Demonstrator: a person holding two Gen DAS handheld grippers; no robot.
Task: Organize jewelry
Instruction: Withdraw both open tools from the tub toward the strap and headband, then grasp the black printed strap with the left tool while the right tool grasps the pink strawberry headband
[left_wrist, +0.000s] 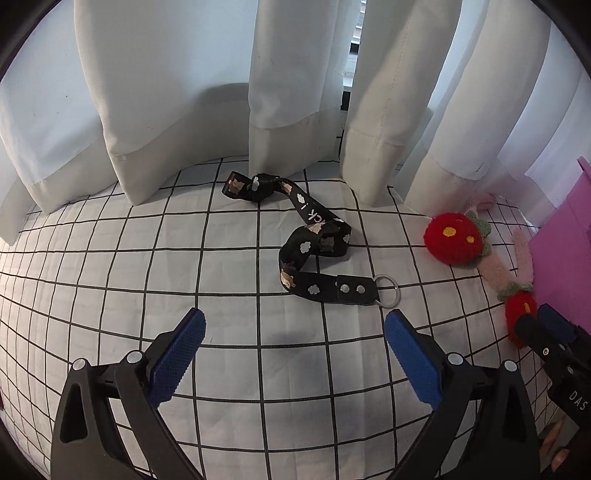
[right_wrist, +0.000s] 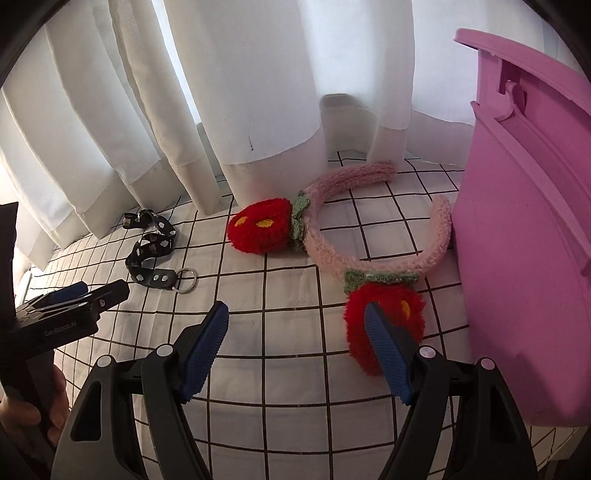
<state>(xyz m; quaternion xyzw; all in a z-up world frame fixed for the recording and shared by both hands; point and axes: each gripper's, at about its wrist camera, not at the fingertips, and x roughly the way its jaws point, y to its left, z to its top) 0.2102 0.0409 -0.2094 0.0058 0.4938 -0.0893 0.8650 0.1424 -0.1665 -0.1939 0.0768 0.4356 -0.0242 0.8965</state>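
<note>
Left wrist view: left gripper (left_wrist: 293, 328) jaws wide, nothing between them, above the checked cloth (left_wrist: 110, 295); black strap (left_wrist: 314, 240) with metal ring (left_wrist: 388, 290) lies mid-cloth near the curtain (left_wrist: 184, 110) edge, white letters "CK" legible, right gripper (left_wrist: 550, 325) marked "DAS". Right wrist view alone shows the whole pink headband (right_wrist: 369, 254) with red pompoms (right_wrist: 262, 230), one end touching the pink box (right_wrist: 517, 258) at the cloth's right side. Right gripper (right_wrist: 295, 325) is wide open, empty, one pad in front of the near pompom; left gripper (right_wrist: 77, 295) reads "GenRobot.AI".
</note>
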